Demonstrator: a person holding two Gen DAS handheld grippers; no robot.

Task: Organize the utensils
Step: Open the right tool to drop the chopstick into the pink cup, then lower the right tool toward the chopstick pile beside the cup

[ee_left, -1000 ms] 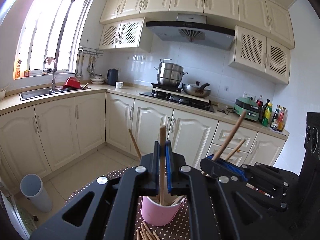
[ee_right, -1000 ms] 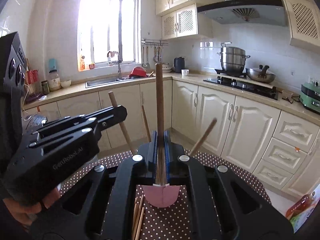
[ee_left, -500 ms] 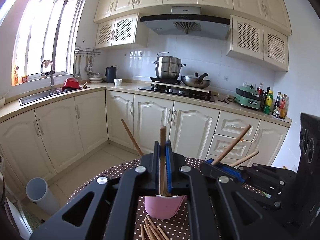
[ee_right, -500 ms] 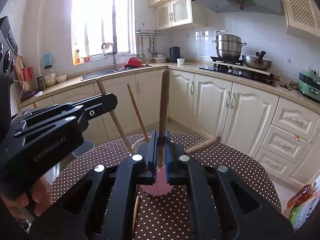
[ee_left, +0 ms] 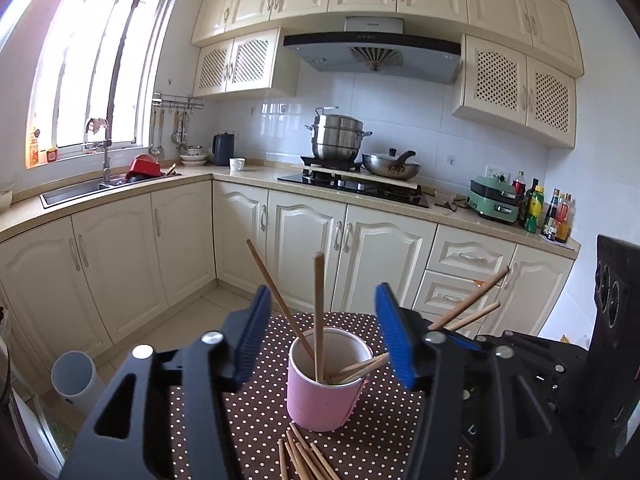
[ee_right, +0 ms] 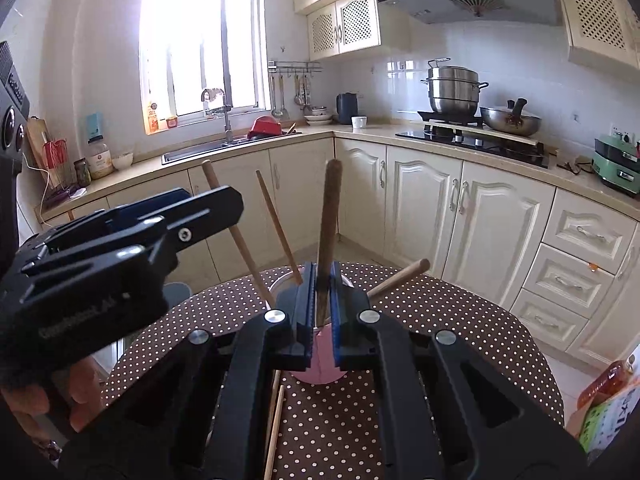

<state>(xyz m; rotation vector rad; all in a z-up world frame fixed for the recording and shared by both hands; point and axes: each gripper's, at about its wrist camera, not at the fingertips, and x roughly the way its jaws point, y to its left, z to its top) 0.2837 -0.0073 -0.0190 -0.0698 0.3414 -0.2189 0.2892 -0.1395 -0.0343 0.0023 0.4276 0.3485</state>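
Left gripper (ee_left: 324,340): ribbed blue pads just sprung apart, nothing pinched; one upright wooden chopstick (ee_left: 319,312) stands free between them, its foot in the cup (ee_left: 320,396). Cup: pink, cylindrical, smooth, white inside, on a brown polka-dot tablecloth (ee_left: 248,412). Thin round sticks lean in it; more lie flat in front. Right gripper (ee_right: 322,304): pads pressed together on a darker stick (ee_right: 329,216), over the cup.
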